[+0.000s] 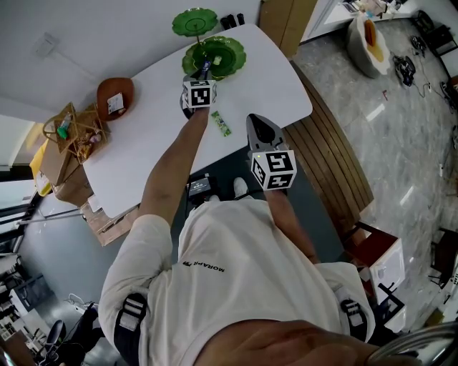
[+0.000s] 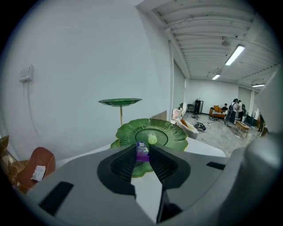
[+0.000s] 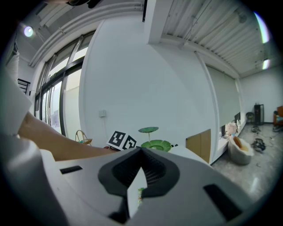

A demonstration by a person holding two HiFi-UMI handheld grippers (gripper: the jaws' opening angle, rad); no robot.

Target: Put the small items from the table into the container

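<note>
My left gripper [image 1: 205, 73] is shut on a small purple packet [image 2: 142, 151], held upright just over the near rim of the green lower plate [image 2: 172, 134] of a two-tier stand. A pale round item [image 2: 152, 139] lies in that plate's centre. The upper green tier [image 2: 120, 102] is above it. A green packet [image 1: 220, 123] lies on the white table [image 1: 143, 150] between the two grippers. My right gripper [image 1: 257, 123] hovers near the table's front edge, shut with nothing in it; the green packet [image 3: 140, 192] shows below its jaws.
A brown bowl [image 1: 114, 96] with a white packet stands at the table's left. Beside it sits a wicker basket [image 1: 71, 129] with small things. Dark small objects [image 1: 232, 20] rest at the far edge. A wooden bench [image 1: 329, 157] runs along the right.
</note>
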